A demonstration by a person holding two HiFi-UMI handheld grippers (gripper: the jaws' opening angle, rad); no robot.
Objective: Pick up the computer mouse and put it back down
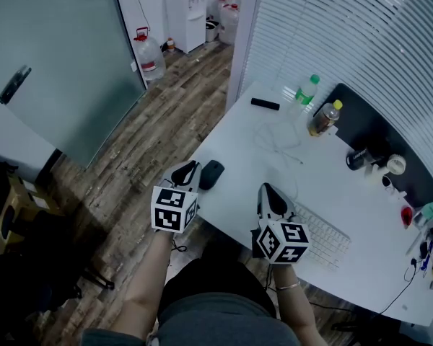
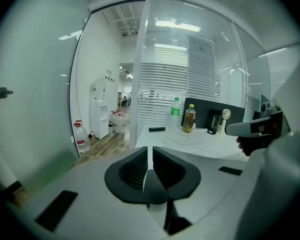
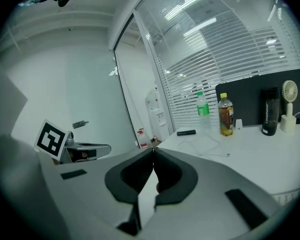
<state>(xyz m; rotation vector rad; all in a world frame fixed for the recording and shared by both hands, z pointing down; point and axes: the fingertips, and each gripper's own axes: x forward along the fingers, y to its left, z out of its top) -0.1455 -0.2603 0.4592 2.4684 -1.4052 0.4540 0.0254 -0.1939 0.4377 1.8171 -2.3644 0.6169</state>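
The black computer mouse [image 1: 211, 174] lies on the white table [image 1: 238, 157], close to its left edge. My left gripper [image 1: 190, 169] hovers just left of the mouse, over the table's edge. In the left gripper view its jaws [image 2: 150, 152] stand almost together with only a thin slit and nothing between them; the mouse is out of that view. My right gripper [image 1: 270, 192] is over the table's near edge, right of the mouse. Its jaws [image 3: 153, 154] meet at the tips and hold nothing.
A white keyboard [image 1: 325, 238] lies right of the right gripper. Farther back are a thin cable [image 1: 278, 146], a black remote [image 1: 265, 104], a green bottle [image 1: 307, 90], a yellow-capped bottle [image 1: 323, 118] and a black mat [image 1: 375, 139]. Water jugs [image 1: 149, 52] stand on the wooden floor.
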